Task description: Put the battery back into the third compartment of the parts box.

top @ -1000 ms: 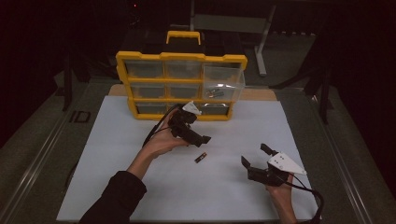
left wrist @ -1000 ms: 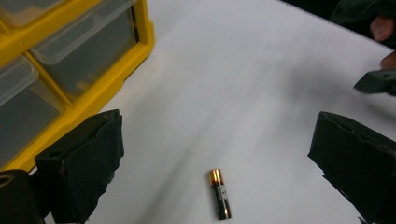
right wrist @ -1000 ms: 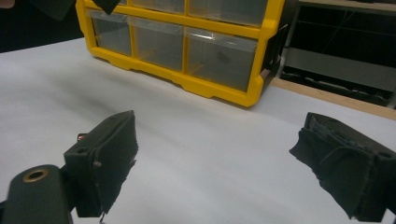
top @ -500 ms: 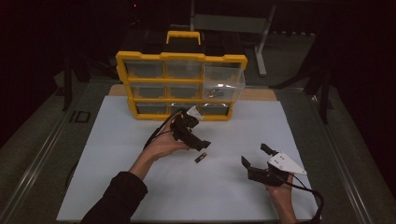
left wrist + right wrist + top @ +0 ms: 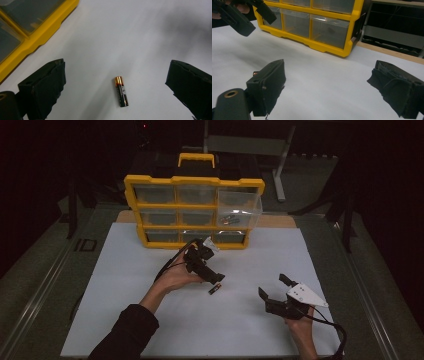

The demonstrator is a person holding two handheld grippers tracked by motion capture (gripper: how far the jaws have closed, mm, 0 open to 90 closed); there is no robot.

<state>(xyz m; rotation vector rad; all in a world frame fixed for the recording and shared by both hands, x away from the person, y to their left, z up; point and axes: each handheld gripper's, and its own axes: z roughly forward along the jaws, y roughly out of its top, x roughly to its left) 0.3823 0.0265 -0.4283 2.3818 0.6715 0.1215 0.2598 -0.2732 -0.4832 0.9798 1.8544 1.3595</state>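
The left gripper [image 5: 115, 87] is hanging over the white table [image 5: 140, 30] with its jaws spread wide, nothing between them but air. Its own view is showing the battery [image 5: 121, 91] lying flat on the table, copper end toward 12 o'clock, touching neither jaw. From the high view, that battery [image 5: 214, 290] is sitting just beside the jaw tips, at their 6 o'clock. The right gripper [image 5: 274, 289], at 4 o'clock, is gaping empty too. The yellow drawer cabinet [image 5: 195, 181] is standing at 12 o'clock.
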